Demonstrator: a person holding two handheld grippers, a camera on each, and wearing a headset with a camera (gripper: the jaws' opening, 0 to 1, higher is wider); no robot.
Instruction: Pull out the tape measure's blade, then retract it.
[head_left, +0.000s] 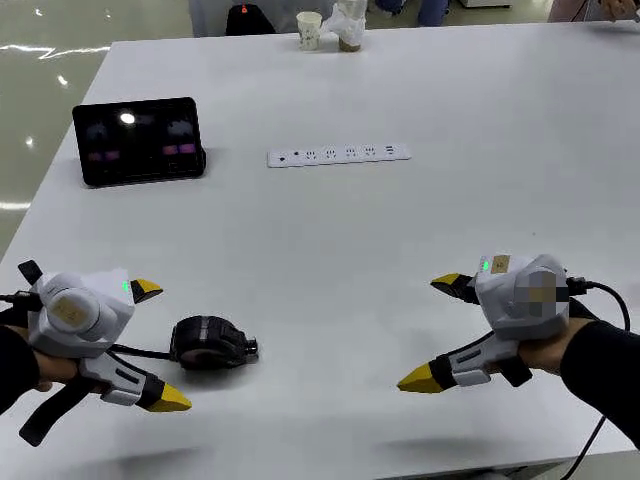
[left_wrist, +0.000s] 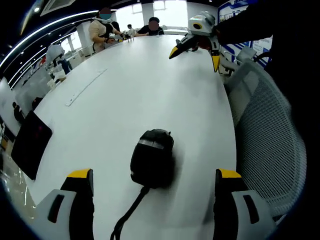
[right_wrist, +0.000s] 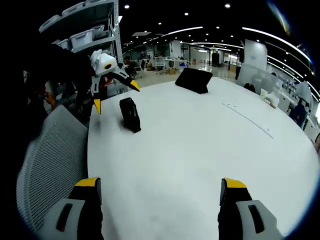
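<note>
White table carries a tape measure (black), tablet, power strip and a paper cup.

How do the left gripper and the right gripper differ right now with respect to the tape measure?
The left gripper has the tape measure lying just ahead of its jaws, untouched; the right gripper faces bare table, well away from it. The tape's strap trails toward the left gripper, not the right gripper. Both are open, yellow-tipped and hold nothing.
</note>
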